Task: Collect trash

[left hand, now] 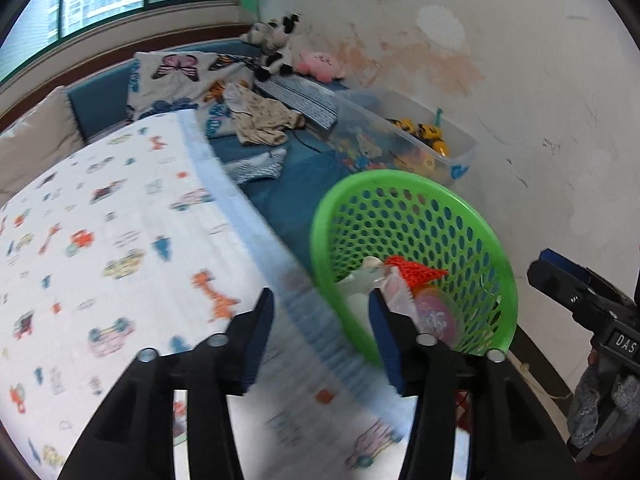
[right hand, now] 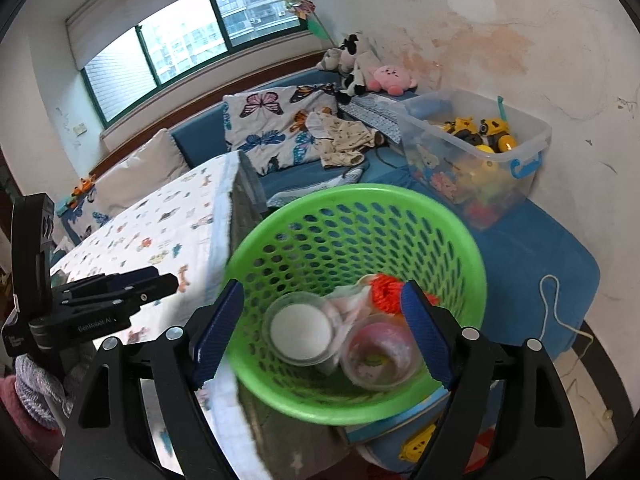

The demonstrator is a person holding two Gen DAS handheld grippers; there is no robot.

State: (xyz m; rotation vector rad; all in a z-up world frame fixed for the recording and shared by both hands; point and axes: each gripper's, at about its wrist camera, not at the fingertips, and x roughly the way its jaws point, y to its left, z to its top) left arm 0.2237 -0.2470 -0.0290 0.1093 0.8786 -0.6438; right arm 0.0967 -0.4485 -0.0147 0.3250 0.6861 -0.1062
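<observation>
The green basket (right hand: 360, 216) stands beside the counter (right hand: 160, 224), already holding a white-lidded cup (right hand: 300, 330), a clear pink-tinted cup (right hand: 380, 354) and orange netting (right hand: 386, 290). The right gripper (right hand: 322, 334) hangs over it, jaws wide apart and empty; the left gripper (left hand: 320, 332) at the counter's edge is likewise parted, empty. A drop-off looks done; next, find more trash.

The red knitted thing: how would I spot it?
Find the green basket beside the patterned table. Among the trash inside, the red knitted thing lies at the back, behind two clear cups. It alone is bright red.
</observation>
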